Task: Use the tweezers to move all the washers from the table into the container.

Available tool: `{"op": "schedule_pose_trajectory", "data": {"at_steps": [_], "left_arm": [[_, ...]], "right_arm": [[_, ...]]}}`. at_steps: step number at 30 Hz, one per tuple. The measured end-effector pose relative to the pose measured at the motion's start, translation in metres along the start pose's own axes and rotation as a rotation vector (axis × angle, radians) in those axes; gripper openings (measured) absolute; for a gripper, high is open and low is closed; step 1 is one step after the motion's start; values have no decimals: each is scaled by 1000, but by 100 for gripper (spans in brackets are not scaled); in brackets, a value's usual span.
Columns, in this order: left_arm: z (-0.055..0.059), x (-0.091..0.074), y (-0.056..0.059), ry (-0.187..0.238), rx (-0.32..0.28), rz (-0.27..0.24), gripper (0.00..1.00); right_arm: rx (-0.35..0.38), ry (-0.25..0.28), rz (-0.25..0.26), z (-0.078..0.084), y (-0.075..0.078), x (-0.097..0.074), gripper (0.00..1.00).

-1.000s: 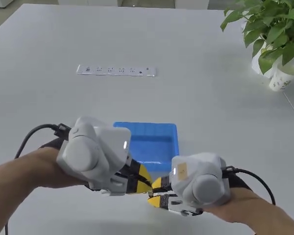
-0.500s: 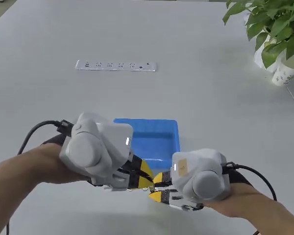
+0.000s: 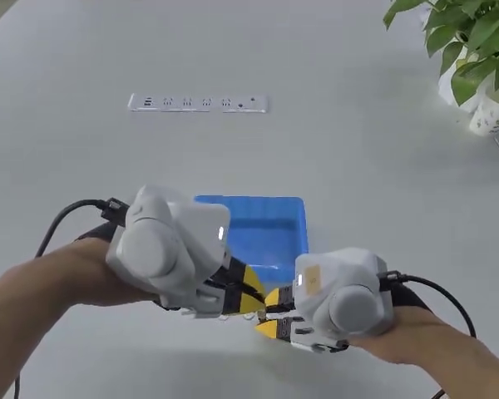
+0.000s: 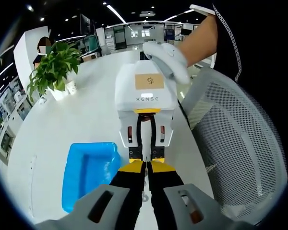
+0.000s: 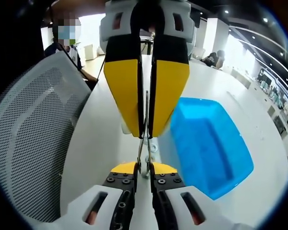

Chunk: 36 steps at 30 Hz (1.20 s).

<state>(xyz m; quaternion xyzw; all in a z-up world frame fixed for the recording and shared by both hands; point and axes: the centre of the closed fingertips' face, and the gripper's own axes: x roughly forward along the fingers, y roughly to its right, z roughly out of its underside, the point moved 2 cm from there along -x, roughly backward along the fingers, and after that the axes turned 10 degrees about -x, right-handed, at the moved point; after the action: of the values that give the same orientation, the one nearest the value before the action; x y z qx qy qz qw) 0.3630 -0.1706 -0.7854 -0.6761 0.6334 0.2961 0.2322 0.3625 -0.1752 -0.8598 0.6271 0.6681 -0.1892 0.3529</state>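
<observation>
The blue container stands on the desk, its inside plain blue. Just beside it, the left gripper and the right gripper both pinch the tweezers in their fingers; the washers are hard to make out

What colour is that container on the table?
Bright blue; the container shows best in the right gripper view.

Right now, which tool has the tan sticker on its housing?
The right tool: a tan sticker sits on its white housing. The left tool, facing it across the tweezers, has a plain white housing.
</observation>
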Motion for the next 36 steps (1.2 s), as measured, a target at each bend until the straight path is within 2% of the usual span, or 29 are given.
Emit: {"op": "schedule_pose_trajectory", "data": {"at_steps": [16, 36], "left_arm": [[-2, 1, 0, -2, 10, 15, 6], [-3, 3, -3, 3, -23, 33, 6]], "right_arm": [[8, 0, 5, 1, 0, -1, 12], [33, 12, 19, -1, 2, -3, 12]]}}
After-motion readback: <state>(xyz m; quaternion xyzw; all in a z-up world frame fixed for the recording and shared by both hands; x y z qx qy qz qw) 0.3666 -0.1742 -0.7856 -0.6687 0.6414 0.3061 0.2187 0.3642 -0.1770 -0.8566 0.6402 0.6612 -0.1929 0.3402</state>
